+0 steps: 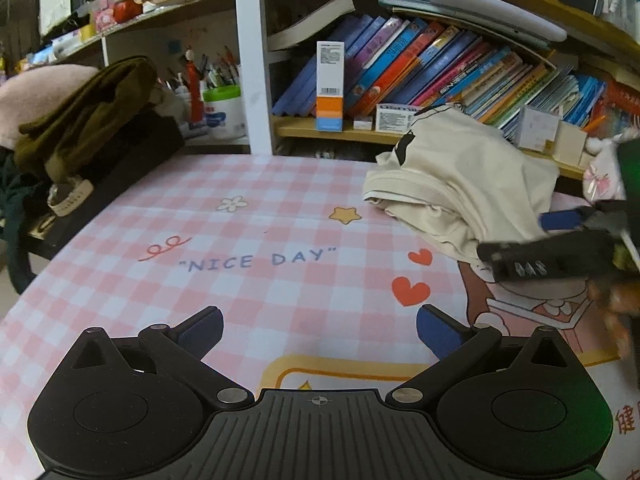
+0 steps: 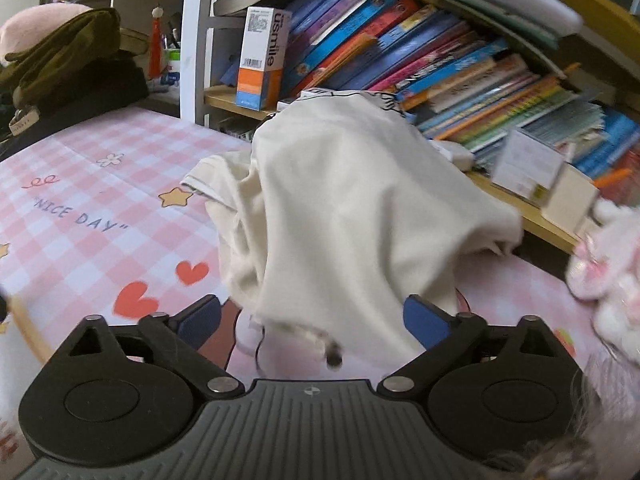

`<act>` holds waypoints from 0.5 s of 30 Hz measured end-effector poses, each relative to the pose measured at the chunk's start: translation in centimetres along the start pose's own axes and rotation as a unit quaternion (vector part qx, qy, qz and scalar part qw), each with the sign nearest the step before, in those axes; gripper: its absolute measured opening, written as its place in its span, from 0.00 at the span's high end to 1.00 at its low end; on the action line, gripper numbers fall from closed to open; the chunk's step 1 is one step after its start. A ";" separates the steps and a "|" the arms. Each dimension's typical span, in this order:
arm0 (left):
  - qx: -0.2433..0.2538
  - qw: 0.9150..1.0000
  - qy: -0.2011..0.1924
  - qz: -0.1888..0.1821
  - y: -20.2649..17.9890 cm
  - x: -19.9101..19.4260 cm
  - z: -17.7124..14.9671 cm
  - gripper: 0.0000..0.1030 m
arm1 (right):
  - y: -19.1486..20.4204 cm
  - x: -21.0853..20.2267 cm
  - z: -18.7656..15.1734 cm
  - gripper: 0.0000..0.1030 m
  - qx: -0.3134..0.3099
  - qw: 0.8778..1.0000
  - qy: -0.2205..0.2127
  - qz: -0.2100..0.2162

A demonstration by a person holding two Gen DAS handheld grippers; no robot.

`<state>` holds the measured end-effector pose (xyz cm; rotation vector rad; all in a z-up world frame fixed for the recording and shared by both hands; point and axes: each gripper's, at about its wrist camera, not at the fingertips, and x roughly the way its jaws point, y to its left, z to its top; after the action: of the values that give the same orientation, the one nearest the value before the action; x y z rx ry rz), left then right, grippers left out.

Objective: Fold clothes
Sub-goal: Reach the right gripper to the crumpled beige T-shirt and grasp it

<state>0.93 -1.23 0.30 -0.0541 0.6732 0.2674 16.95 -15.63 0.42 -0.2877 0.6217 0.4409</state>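
A cream garment (image 1: pixel 464 184) lies crumpled in a heap at the back right of the pink checked tablecloth (image 1: pixel 240 280), against the bookshelf. In the right wrist view the garment (image 2: pixel 352 208) fills the middle, and its lower edge hangs between my open right gripper (image 2: pixel 312 320) fingers, with a drawstring dangling there. My left gripper (image 1: pixel 320 332) is open and empty above the bare cloth, well left of the garment. The right gripper (image 1: pixel 560 240) shows at the right edge of the left wrist view, beside the heap.
A bookshelf (image 1: pixel 440 72) full of books runs along the back. An olive and dark pile of clothes (image 1: pixel 88 120) sits at the far left. A pink plush toy (image 2: pixel 608 264) lies at the right. A white and orange box (image 2: pixel 260 60) stands on the shelf.
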 end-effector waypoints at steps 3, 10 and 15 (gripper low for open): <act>0.001 1.000 -0.004 0.008 -0.4 -0.3 -0.1 0.00 | -0.5 1.6 0.4 0.57 0.004 1.000 0.015 0.008; 0.000 1.000 -0.013 0.009 -1.3 -0.3 0.1 0.00 | -2.7 -1.1 0.6 0.91 0.035 0.998 -0.005 0.056; 0.024 1.000 -0.014 0.003 -2.7 0.4 0.5 0.00 | -4.3 -6.9 1.0 0.91 0.054 0.994 -0.059 0.075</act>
<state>2.22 -3.73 0.33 -0.0023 0.6523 0.2574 14.50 -21.08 5.96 -0.1119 0.5501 0.5620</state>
